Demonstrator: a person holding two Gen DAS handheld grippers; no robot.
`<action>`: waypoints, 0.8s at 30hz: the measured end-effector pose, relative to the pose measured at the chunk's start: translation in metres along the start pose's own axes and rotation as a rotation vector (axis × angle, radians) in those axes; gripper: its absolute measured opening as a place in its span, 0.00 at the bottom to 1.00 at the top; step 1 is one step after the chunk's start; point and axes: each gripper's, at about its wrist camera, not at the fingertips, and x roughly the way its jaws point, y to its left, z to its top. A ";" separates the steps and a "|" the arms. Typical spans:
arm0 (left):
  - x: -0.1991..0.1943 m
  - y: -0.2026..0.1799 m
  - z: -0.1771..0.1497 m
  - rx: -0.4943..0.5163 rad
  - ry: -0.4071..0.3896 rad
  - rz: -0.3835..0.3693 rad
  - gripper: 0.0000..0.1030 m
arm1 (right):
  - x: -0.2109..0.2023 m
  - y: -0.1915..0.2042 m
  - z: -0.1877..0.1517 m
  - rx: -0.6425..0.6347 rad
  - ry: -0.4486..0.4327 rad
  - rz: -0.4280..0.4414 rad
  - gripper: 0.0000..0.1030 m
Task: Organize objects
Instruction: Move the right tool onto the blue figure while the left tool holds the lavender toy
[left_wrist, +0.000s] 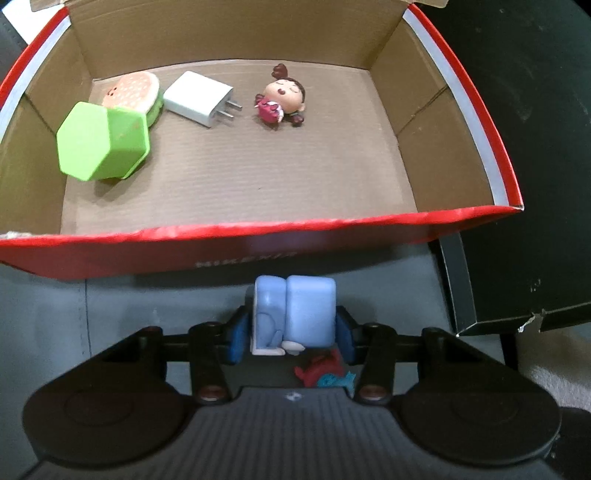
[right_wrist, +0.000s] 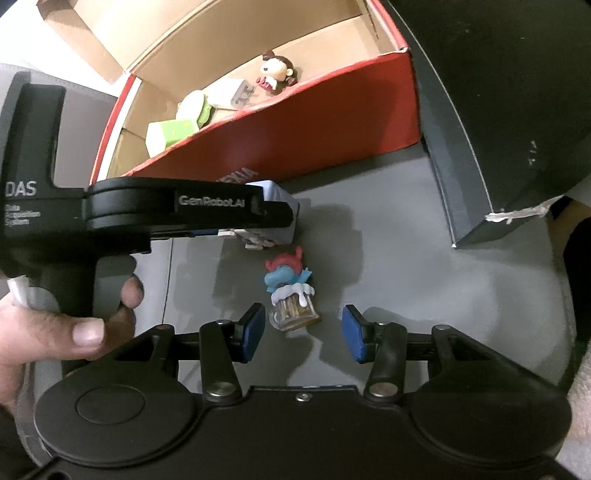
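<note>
- Left gripper (left_wrist: 291, 338) jaws clamp a blue block toy (left_wrist: 295, 314), just short of the red box (left_wrist: 258, 243) near wall.
- Right gripper (right_wrist: 303, 332) jaws gape, flanking a mug figurine (right_wrist: 291, 295) (untouched) on the counter (right_wrist: 406, 258).
- Box floor's right half lies bare beyond the doll (left_wrist: 282, 98).

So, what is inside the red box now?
Inside the red box lie a green hexagonal block, a burger toy partly hidden behind it, a white charger and a doll figure. The burger's lower side cannot be seen.
</note>
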 end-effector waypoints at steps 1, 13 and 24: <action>0.000 0.001 -0.001 0.002 0.000 0.003 0.46 | 0.001 0.001 0.000 -0.003 0.001 -0.004 0.45; -0.012 0.017 -0.012 -0.010 0.016 0.005 0.46 | 0.018 0.015 0.000 -0.074 0.019 -0.033 0.36; -0.017 0.032 -0.016 0.004 0.040 0.044 0.45 | 0.025 0.015 -0.003 -0.088 0.017 -0.051 0.26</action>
